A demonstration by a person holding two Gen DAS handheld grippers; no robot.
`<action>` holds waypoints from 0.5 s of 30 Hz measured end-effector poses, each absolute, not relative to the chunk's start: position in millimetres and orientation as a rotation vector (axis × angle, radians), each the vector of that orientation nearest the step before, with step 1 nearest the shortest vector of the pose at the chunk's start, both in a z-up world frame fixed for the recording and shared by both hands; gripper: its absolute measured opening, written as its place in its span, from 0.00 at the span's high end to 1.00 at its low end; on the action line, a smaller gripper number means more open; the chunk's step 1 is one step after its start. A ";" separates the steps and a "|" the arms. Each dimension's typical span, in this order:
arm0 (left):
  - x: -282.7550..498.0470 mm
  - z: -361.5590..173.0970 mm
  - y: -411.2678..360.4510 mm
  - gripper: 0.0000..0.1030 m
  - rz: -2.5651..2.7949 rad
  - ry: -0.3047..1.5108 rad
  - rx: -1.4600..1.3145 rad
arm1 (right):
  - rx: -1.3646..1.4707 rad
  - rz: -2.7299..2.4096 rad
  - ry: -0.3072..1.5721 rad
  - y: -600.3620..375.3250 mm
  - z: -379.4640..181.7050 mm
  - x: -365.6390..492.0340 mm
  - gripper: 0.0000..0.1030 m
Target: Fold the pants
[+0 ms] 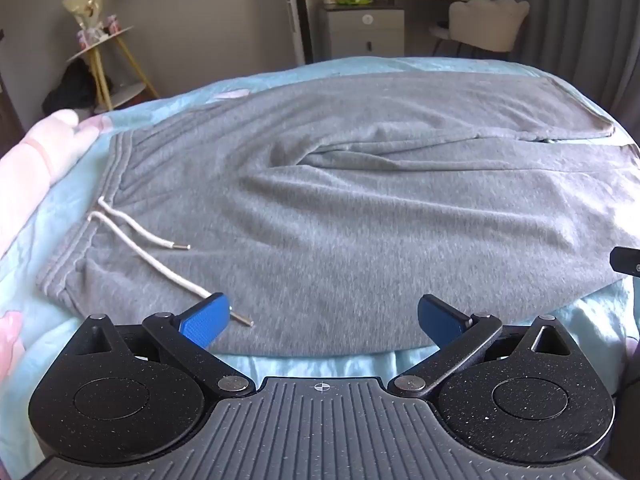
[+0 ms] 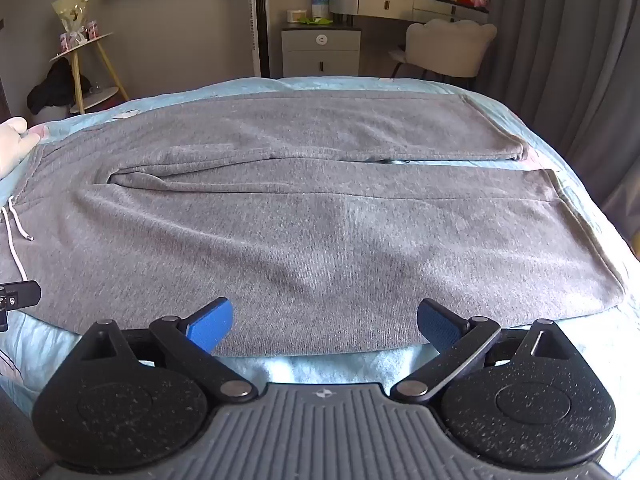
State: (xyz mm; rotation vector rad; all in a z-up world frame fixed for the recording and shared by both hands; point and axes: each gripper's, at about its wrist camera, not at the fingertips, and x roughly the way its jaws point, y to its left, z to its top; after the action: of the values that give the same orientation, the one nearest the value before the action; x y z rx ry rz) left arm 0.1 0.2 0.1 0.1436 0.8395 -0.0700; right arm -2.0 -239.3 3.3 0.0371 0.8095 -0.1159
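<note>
Grey sweatpants (image 1: 340, 208) lie flat across the bed, waistband at the left, both legs running right. A white drawstring (image 1: 136, 240) trails over the waist area. My left gripper (image 1: 320, 320) is open and empty, hovering at the near edge of the pants by the waist end. In the right wrist view the pants (image 2: 320, 232) show both legs side by side with hems at the right. My right gripper (image 2: 324, 324) is open and empty at the near edge of the closer leg.
The bed has a light blue cover (image 2: 328, 368). A pink pillow (image 1: 36, 168) lies at the left. Beyond the bed stand a yellow-legged side table (image 2: 84, 64), a grey nightstand (image 2: 320, 52), a white chair (image 2: 448, 48) and grey curtains (image 2: 560, 60).
</note>
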 end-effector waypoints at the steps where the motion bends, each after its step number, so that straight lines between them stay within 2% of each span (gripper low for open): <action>1: 0.1 0.0 0.1 0.00 -0.069 0.840 0.145 | 0.038 -0.116 0.809 -239.3 3.4 -2.1 0.04; 15: -1.6 -6.0 0.8 0.00 -0.070 0.845 0.150 | 0.039 -0.117 0.810 -238.0 5.3 -2.1 0.04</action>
State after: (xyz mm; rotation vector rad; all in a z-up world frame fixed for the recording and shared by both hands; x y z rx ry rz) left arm -1.6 0.8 -6.0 0.1503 0.8452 -0.0696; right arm -2.1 -238.0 5.3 0.0389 0.8103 -0.1168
